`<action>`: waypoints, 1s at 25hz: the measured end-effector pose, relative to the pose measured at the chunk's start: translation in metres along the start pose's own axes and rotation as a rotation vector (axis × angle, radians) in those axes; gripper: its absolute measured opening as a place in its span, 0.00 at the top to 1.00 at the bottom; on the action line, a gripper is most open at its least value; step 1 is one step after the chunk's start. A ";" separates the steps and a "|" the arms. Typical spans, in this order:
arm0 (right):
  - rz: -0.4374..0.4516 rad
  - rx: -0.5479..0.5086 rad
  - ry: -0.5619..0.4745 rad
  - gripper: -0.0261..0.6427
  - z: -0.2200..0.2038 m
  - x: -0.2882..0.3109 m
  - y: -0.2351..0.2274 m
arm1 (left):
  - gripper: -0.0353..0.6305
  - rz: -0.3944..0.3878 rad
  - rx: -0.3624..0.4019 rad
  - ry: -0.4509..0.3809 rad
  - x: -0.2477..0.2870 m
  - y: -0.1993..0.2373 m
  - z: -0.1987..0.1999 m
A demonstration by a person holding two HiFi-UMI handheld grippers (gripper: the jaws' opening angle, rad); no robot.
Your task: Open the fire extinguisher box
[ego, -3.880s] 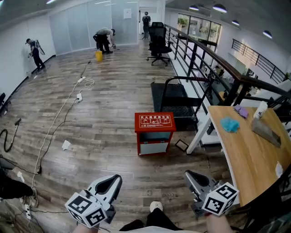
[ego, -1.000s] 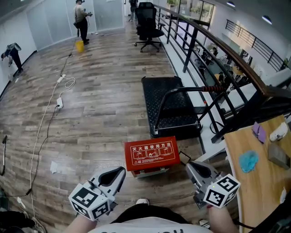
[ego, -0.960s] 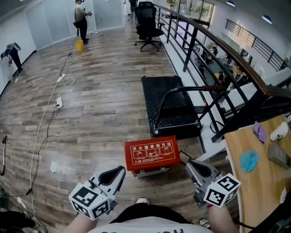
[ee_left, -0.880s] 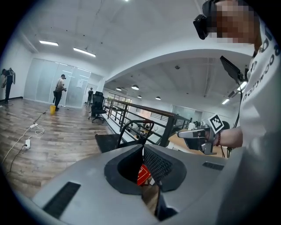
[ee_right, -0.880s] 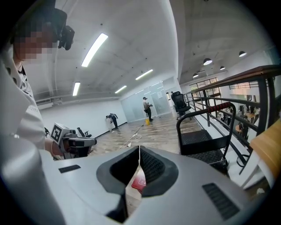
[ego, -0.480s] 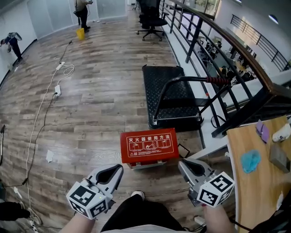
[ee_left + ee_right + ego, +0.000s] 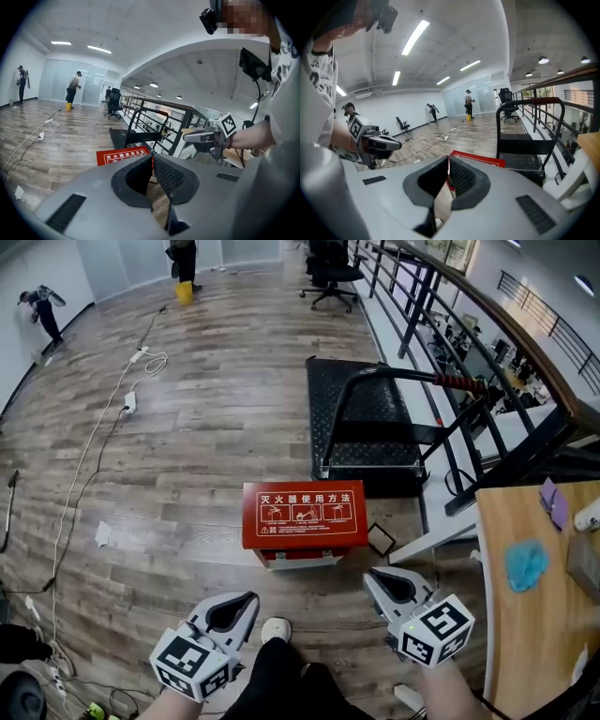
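A red fire extinguisher box stands on the wooden floor, its lid closed, white diagrams and print on top. It also shows in the left gripper view and in the right gripper view. My left gripper hangs in the air below and left of the box, jaws shut and empty. My right gripper hovers just below the box's right front corner, shut and empty too. Neither touches the box. In the left gripper view the right gripper shows at the right.
A black platform trolley with a tall handle stands right behind the box. A railing runs at the right, and a wooden table with a blue cloth is at the right edge. Cables trail across the floor at left. People work far off.
The view has closed in on the red box, which now lies nearer and more centred. Both grippers have sunk lower and stay shut.
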State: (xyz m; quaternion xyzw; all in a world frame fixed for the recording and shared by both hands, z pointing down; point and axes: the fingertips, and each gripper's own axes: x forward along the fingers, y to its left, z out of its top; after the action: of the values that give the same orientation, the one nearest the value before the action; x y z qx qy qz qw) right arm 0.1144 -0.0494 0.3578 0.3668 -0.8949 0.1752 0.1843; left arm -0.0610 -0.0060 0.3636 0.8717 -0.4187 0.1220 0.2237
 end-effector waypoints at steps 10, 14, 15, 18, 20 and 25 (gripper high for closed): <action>-0.103 -0.185 0.035 0.94 -0.053 0.024 -0.021 | 0.92 0.028 0.058 -0.051 0.033 0.004 -0.045; -0.097 -0.175 0.035 0.88 -0.070 0.041 -0.022 | 0.85 0.056 0.108 -0.095 0.047 0.015 -0.050; -0.093 -0.182 0.039 0.81 -0.075 0.045 -0.022 | 0.72 0.062 0.127 -0.096 0.051 0.017 -0.053; -0.081 -0.221 0.054 0.78 -0.092 0.059 -0.022 | 0.67 0.085 0.230 -0.098 0.061 0.024 -0.063; -0.086 -0.261 0.063 0.78 -0.102 0.070 -0.023 | 0.67 0.108 0.330 -0.092 0.069 0.031 -0.072; -0.110 -0.469 0.090 0.78 -0.129 0.104 -0.034 | 0.67 0.158 0.545 -0.063 0.097 0.049 -0.098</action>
State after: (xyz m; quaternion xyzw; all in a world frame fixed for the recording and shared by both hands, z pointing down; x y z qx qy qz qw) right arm 0.0959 -0.0752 0.5236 0.3538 -0.8808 -0.0313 0.3132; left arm -0.0417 -0.0499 0.5017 0.8677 -0.4436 0.2202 -0.0424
